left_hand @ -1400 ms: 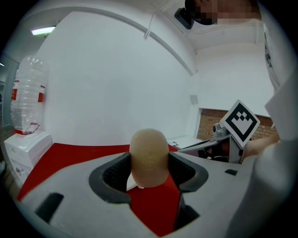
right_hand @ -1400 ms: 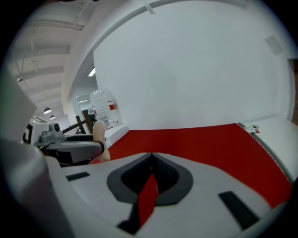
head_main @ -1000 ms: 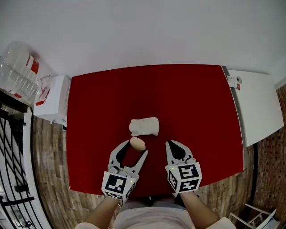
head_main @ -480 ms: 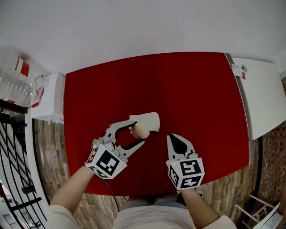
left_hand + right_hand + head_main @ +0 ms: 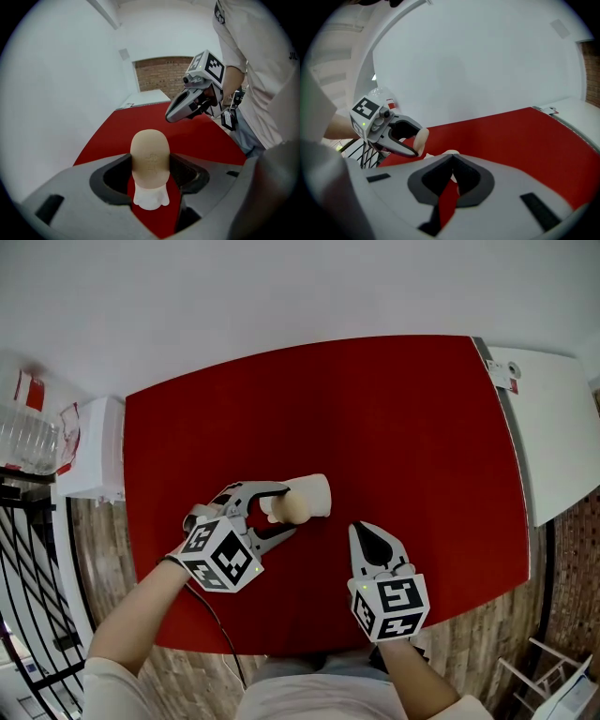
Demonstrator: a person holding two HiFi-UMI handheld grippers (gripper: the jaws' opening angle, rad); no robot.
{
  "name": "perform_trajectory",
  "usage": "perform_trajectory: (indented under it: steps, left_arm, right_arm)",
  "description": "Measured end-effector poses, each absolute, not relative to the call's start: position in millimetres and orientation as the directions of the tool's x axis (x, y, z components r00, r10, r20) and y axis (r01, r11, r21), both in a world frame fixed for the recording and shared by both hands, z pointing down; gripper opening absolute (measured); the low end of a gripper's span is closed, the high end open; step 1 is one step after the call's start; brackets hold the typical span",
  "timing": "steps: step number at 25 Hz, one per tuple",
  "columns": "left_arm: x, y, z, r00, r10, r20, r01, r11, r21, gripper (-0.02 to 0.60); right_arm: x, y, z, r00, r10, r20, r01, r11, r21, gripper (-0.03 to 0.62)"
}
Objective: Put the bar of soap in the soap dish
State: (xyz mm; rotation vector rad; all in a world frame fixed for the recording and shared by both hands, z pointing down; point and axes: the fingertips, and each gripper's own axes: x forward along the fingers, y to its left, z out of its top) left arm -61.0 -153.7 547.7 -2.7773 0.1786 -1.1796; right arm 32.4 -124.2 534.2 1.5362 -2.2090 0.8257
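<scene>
A tan oval bar of soap (image 5: 290, 510) is clamped between the jaws of my left gripper (image 5: 281, 512), which is shut on it. The soap hangs just over the near left end of the white soap dish (image 5: 311, 493) on the red table (image 5: 394, 418). In the left gripper view the soap (image 5: 150, 157) stands upright between the pads, and a piece of the dish (image 5: 151, 198) shows right below it. My right gripper (image 5: 366, 532) rests to the right of the dish, shut and holding nothing. The right gripper view shows the soap (image 5: 421, 139) in the left gripper (image 5: 393, 133).
A white cabinet top (image 5: 553, 427) adjoins the table's right edge. At the left stand a white box (image 5: 89, 460), clear plastic bottles (image 5: 23, 432) and a black metal rack (image 5: 23, 615). A white wall lies beyond the table's far edge. Wooden floor shows below.
My left gripper has swung out to the left and carried the soap forward from short of the dish to just over the dish's near end. The right gripper has hardly moved.
</scene>
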Motion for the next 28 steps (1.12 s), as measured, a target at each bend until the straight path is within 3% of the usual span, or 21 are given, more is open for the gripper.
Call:
perform_trajectory:
  steps: [28]
  left_arm:
    - [-51.0, -169.1, 629.9, 0.643, -0.035, 0.765, 0.022, -0.998, -0.064, 0.262]
  right_arm:
    - [34.3, -116.5, 574.8, -0.380, -0.708, 0.595, -0.920, 0.227, -0.319, 0.005]
